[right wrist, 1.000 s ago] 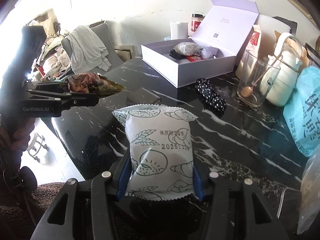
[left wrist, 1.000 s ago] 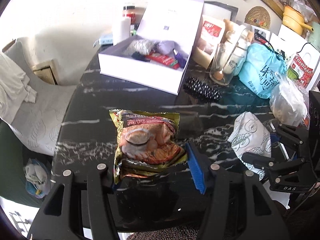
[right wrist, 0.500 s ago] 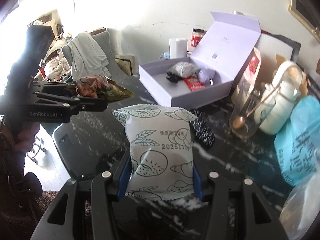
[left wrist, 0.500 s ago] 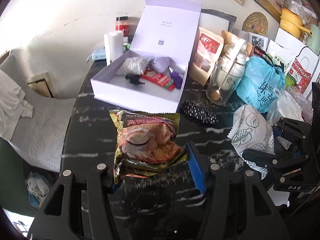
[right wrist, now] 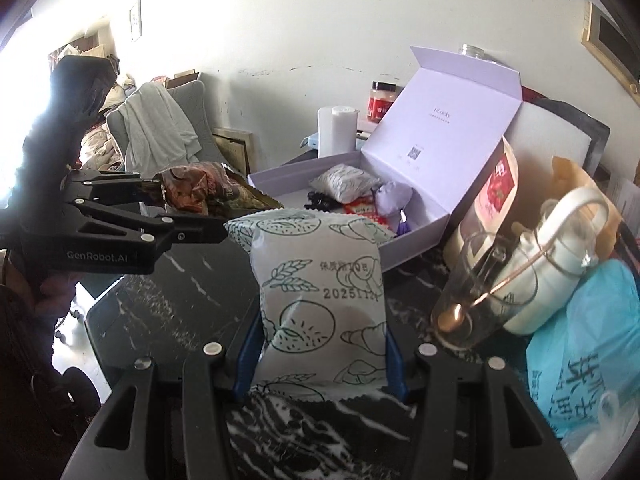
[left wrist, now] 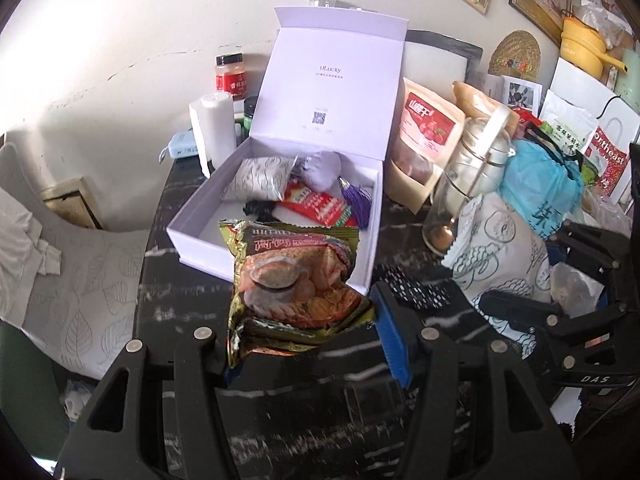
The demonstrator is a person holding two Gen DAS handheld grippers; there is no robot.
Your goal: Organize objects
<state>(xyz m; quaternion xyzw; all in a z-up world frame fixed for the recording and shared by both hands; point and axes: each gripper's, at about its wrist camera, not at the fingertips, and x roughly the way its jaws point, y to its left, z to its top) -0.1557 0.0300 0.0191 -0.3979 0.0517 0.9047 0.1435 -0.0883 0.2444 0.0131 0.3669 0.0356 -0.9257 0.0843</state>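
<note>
My left gripper (left wrist: 304, 340) is shut on a green and orange snack packet (left wrist: 292, 276), held above the black marble table just in front of the open white box (left wrist: 192, 232). My right gripper (right wrist: 320, 360) is shut on a pale packet printed with bread drawings (right wrist: 320, 292), also in the air near the box (right wrist: 420, 236). The box holds a grey patterned packet (left wrist: 256, 180), a lilac pouch (left wrist: 320, 168), a red packet (left wrist: 320, 206) and a black clip (left wrist: 258, 210). Each gripper shows in the other's view: the right one (left wrist: 516, 320), the left one (right wrist: 176, 204).
A black dotted scrunchie (left wrist: 416, 288) lies on the table (left wrist: 160, 300) right of the box. A glass with a spoon (right wrist: 476, 288), a white kettle (right wrist: 560, 264), a blue bag (right wrist: 592, 344), a red-label pouch (left wrist: 424, 136), a paper roll (left wrist: 212, 128) and a jar (left wrist: 230, 76) crowd the right and back.
Both grippers have risen and moved toward the box with their packets. The box now looks larger and nearer in both views.
</note>
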